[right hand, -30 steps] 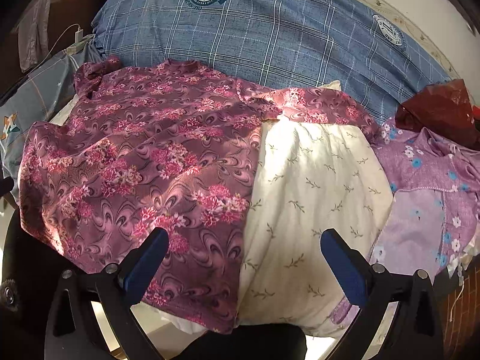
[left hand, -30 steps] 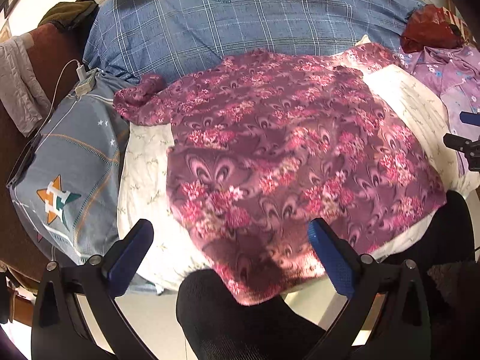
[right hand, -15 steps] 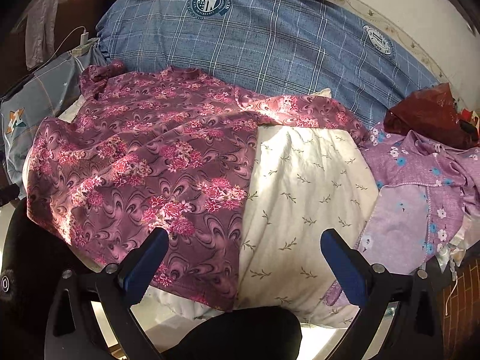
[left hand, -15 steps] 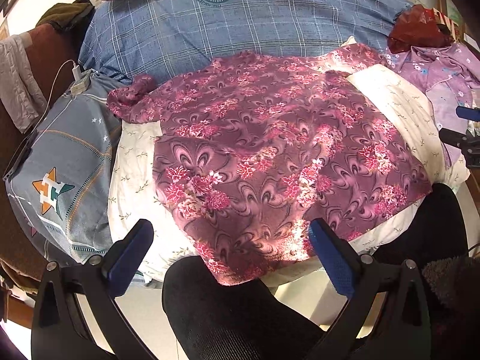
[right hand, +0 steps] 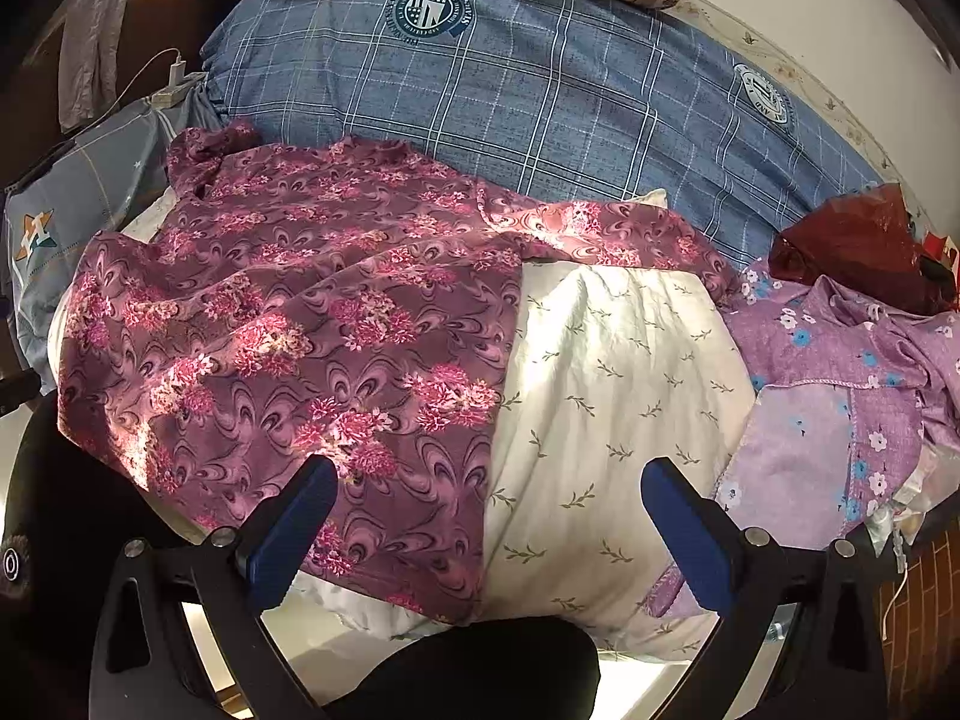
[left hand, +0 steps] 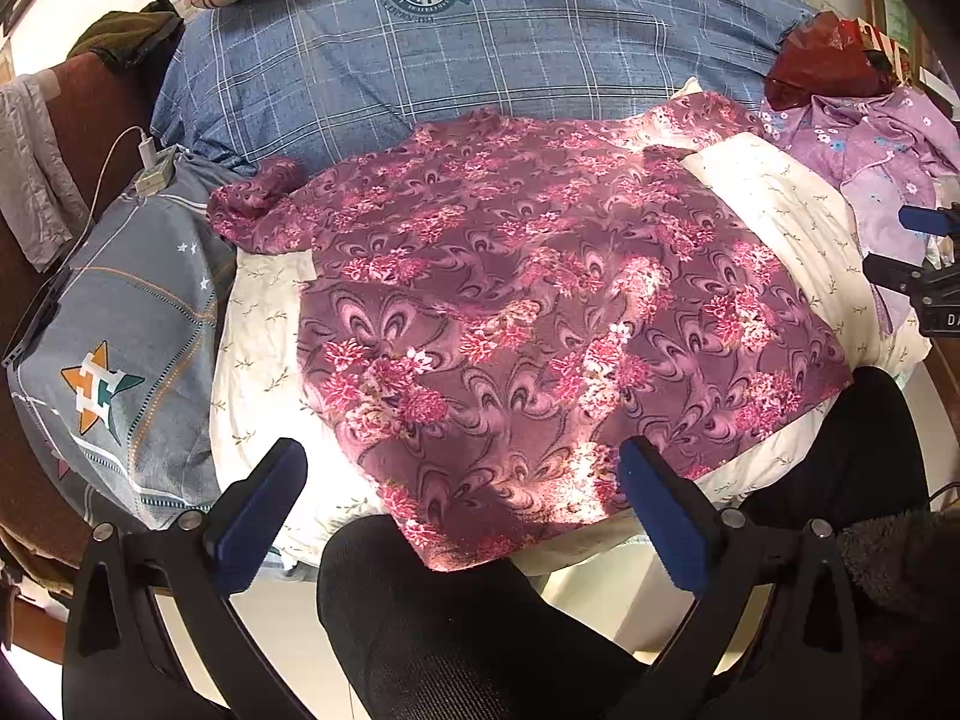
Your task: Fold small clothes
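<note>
Left gripper [left hand: 459, 510]: jaws wide, holding nothing | Right gripper [right hand: 489, 525]: jaws wide, holding nothing | Floral maroon shirt [left hand: 540, 312]: spread flat on cream quilt [right hand: 612, 396], near bed edge | Lilac garment [right hand: 840, 396]: right of quilt

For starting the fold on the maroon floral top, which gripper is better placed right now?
Probably the left gripper: open, its fingers frame the hem of the maroon floral top. The right gripper, also open, faces mostly bare cream pillow, with only the top's side edge by its left finger.
</note>
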Demonstrator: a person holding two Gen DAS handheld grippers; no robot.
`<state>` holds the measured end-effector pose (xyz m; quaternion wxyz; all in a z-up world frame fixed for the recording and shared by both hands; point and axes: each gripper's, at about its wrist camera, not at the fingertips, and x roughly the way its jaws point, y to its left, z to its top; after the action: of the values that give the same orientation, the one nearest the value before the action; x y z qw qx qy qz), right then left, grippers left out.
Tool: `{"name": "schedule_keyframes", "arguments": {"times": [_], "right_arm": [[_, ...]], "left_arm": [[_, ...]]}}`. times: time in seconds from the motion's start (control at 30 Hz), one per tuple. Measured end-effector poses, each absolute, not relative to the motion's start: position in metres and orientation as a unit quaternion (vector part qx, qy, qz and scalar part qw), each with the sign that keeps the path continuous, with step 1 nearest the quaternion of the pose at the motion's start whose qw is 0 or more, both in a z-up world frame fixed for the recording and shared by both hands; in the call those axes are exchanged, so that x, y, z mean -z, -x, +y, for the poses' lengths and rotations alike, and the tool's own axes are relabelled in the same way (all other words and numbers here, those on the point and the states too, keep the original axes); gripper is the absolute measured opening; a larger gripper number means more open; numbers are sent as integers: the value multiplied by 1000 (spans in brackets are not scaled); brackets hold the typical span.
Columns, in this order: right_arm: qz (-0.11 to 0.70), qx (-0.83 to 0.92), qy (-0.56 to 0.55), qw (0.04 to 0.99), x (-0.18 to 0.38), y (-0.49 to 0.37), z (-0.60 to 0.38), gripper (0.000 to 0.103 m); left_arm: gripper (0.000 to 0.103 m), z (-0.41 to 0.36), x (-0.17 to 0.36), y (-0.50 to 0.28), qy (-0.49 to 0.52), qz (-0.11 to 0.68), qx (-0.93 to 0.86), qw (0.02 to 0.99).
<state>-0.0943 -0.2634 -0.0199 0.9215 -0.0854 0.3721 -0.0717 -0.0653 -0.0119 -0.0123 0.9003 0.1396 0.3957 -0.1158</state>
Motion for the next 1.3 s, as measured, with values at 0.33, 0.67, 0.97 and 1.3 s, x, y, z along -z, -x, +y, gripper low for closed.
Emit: {"name": "schedule_keyframes", "arguments": {"times": [0.33, 0.67, 0.97, 1.3], "right_arm": [[379, 68, 81, 919, 23, 87, -266, 102], [386, 66, 80, 917, 27, 75, -269, 102], [408, 56, 55, 910, 41, 54, -281, 102], [427, 50, -27, 902, 51, 15, -329, 101]], "left_arm": [[103, -19, 15, 60, -144, 398, 124, 898], [103, -24, 19, 48, -148, 408, 128, 892], [103, -28, 29, 23, -140, 436, 135, 879], [103, 32, -11, -50, -59, 448, 72, 889]]}}
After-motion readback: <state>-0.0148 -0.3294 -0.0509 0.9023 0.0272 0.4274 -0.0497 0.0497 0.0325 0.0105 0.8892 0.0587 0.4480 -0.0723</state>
